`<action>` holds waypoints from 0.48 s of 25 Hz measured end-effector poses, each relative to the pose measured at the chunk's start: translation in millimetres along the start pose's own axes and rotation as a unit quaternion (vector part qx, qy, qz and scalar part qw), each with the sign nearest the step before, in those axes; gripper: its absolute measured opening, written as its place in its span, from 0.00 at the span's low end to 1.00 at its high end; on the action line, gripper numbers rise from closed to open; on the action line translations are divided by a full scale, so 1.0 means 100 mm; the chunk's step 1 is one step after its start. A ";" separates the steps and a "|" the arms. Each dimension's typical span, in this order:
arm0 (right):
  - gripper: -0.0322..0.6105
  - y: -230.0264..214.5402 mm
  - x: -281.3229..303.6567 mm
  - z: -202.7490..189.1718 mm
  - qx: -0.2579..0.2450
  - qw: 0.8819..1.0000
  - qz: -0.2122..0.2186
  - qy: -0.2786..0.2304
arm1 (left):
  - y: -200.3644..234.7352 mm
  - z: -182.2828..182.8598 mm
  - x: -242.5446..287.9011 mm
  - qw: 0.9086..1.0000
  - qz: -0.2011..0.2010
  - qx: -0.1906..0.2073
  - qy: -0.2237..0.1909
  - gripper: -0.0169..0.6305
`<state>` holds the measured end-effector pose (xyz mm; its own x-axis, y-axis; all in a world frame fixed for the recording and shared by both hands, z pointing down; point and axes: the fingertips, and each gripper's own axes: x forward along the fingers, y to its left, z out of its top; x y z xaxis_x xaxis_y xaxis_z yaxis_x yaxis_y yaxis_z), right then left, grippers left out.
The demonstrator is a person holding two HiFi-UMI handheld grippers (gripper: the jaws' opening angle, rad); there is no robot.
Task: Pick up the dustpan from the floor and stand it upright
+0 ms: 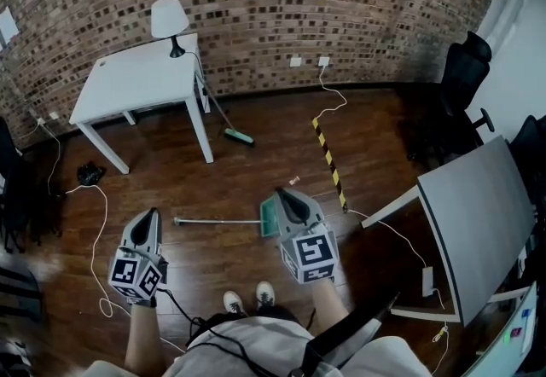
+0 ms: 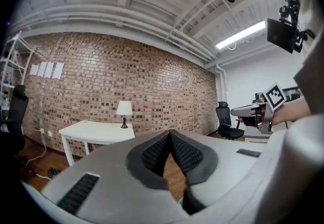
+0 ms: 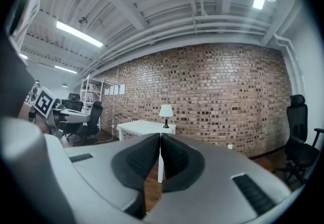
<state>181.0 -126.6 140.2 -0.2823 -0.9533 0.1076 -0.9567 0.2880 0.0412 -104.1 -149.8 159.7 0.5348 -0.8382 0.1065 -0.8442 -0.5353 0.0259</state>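
The dustpan point(image 1: 268, 220) lies flat on the wooden floor in the head view, its green pan to the right and its long grey handle point(image 1: 213, 220) running left. My right gripper point(image 1: 287, 195) hovers over the pan's right side and hides part of it. Its jaws are shut with nothing between them, which the right gripper view point(image 3: 160, 138) confirms. My left gripper point(image 1: 151, 214) hangs left of the handle's end, also shut and empty point(image 2: 169, 136). Neither gripper view shows the dustpan.
A white table point(image 1: 136, 81) with a lamp point(image 1: 169, 21) stands at the back left, a green-headed broom point(image 1: 239, 136) leaning by its leg. A yellow-black strip point(image 1: 328, 158) crosses the floor. A grey desk point(image 1: 478, 222) and black chairs point(image 1: 461, 81) fill the right. Cables point(image 1: 94, 239) trail left.
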 end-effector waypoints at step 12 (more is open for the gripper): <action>0.25 0.64 0.80 -0.35 -0.036 0.992 0.082 0.093 | 0.64 -0.28 -0.15 1.000 -0.003 -0.023 0.016 0.04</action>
<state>99.5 -181.6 186.6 -0.4100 -0.8616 0.2993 -0.8893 0.4504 0.0785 -166.7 -168.3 187.8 0.5394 -0.8307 0.1380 -0.8420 -0.5346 0.0731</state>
